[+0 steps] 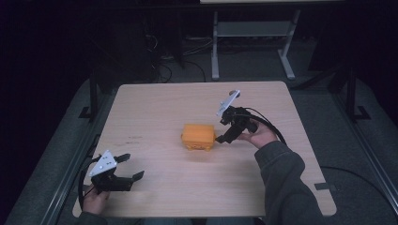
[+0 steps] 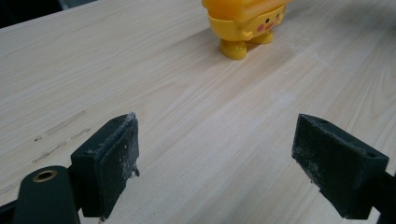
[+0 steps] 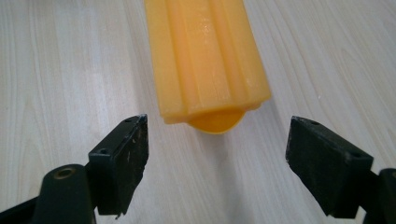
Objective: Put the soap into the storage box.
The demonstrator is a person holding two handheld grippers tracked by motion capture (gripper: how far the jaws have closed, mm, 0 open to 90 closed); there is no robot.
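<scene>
From the high view I have the right gripper [image 1: 219, 137] spread wide at the yellow toy [image 1: 198, 137] mid-frame, the left gripper [image 1: 131, 166] idle lower left, also spread; in both gripper views the toy sits ungrasped ahead, so the pickup remains.

I see the yellow plastic toy figure [image 1: 199, 137] on the light wooden table [image 1: 155, 103], near its middle. My right gripper [image 1: 220, 138] sits just beside its right end — my left gripper [image 1: 133, 167] lies well apart, toward the near-left corner.
</scene>
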